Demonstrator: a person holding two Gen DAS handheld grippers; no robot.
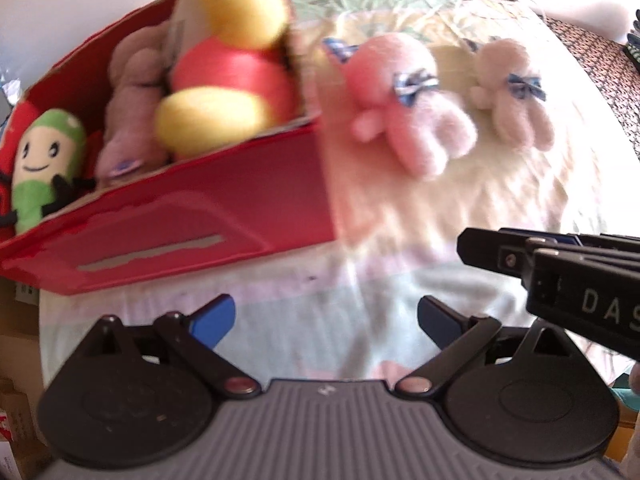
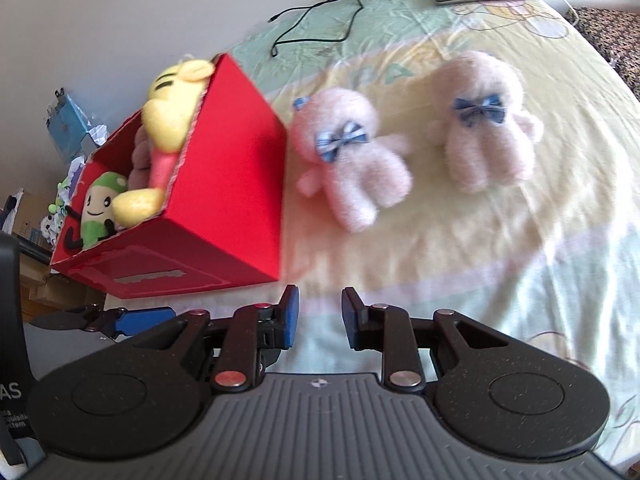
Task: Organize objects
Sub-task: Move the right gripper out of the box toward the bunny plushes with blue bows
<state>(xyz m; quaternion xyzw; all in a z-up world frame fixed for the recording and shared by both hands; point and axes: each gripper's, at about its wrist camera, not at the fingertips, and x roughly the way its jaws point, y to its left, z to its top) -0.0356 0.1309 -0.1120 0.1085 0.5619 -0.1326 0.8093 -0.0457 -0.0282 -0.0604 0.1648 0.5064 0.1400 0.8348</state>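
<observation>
Clearly 2 pink plush dolls (image 2: pixel 352 160) (image 2: pixel 484 120) lie on the bedsheet (image 2: pixel 540 240) beside the red box (image 2: pixel 224 184); soft, light, best pinched mid-body. Left gripper (image 1: pixel 326 320) spread, right gripper (image 2: pixel 320 320) narrowly parted, both empty.

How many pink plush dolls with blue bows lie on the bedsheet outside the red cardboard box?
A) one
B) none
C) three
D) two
D: two pink plush dolls, the nearer one and the farther one, lie on the bedsheet beside the red cardboard box, each wearing a blue bow.
</observation>
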